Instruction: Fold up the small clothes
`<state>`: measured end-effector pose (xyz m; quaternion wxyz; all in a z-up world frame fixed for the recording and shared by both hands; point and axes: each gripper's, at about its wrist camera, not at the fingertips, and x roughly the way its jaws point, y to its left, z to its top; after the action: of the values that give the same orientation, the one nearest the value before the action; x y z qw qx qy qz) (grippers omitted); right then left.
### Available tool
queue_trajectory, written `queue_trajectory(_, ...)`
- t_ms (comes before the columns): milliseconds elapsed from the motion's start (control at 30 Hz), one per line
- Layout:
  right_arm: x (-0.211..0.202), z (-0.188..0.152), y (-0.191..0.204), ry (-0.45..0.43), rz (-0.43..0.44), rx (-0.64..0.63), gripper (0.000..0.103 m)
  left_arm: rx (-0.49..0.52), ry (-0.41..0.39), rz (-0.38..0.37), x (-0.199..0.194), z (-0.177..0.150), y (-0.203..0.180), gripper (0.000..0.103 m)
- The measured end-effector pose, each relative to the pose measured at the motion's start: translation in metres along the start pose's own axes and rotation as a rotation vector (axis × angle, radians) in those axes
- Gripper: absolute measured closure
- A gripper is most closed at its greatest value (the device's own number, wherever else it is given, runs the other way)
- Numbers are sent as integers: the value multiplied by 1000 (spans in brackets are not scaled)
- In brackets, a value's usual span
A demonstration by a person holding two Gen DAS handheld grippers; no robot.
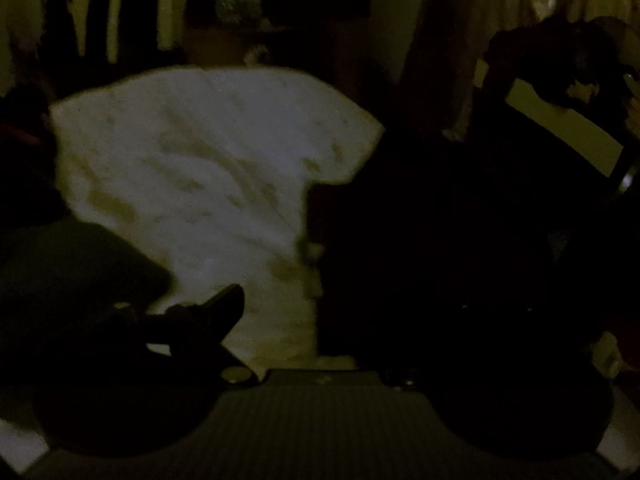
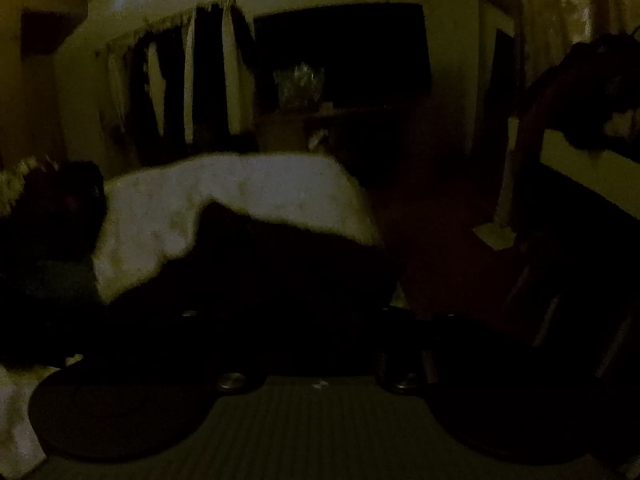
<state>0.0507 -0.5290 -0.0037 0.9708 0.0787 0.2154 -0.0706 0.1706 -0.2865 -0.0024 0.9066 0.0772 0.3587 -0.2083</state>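
Note:
The scene is very dark. A white T-shirt (image 1: pixel 192 168) lies spread flat on a dark surface, neck end far away, one short sleeve sticking out to the right. In the left wrist view one dark finger (image 1: pixel 216 312) of my left gripper lies over the shirt's near hem; the other finger is lost in the dark at the right. In the right wrist view the same shirt (image 2: pixel 168 216) lies to the left ahead. The right gripper's fingers merge with the black area in front of the shirt and cannot be made out.
A dark chair (image 1: pixel 560 128) with dark cloth draped over its back stands at the right, also in the right wrist view (image 2: pixel 580 152). Hanging clothes (image 2: pixel 188 80) and a dark cabinet (image 2: pixel 340 60) stand at the far wall.

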Motion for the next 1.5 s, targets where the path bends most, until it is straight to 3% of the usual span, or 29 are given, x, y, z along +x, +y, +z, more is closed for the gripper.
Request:
queue_trajectory(33,-12,3,0,-16,10,25,11,-2,-18,-7,-11,-1,3,14)
queue_trajectory(100,-26,5,-1,-5,9,86,0,36,-28,-32,-28,-1,0,10)
queue_trajectory(167,-36,3,4,50,20,126,0,122,-34,-28,-45,1,-16,0)
queue_trajectory(300,-44,-6,29,183,68,73,0,297,-43,21,-64,4,-52,0)
queue_trajectory(400,-51,-3,45,214,60,15,0,359,-31,41,-70,3,-68,0)
queue_trajectory(633,-50,0,48,264,2,-66,0,340,36,16,-71,-7,-68,0)
queue_trajectory(833,-50,-7,41,275,-55,-90,0,388,43,85,-64,-13,-69,0)
queue_trajectory(1500,-38,-5,48,316,-65,-164,0,444,69,80,-54,-18,-62,0)
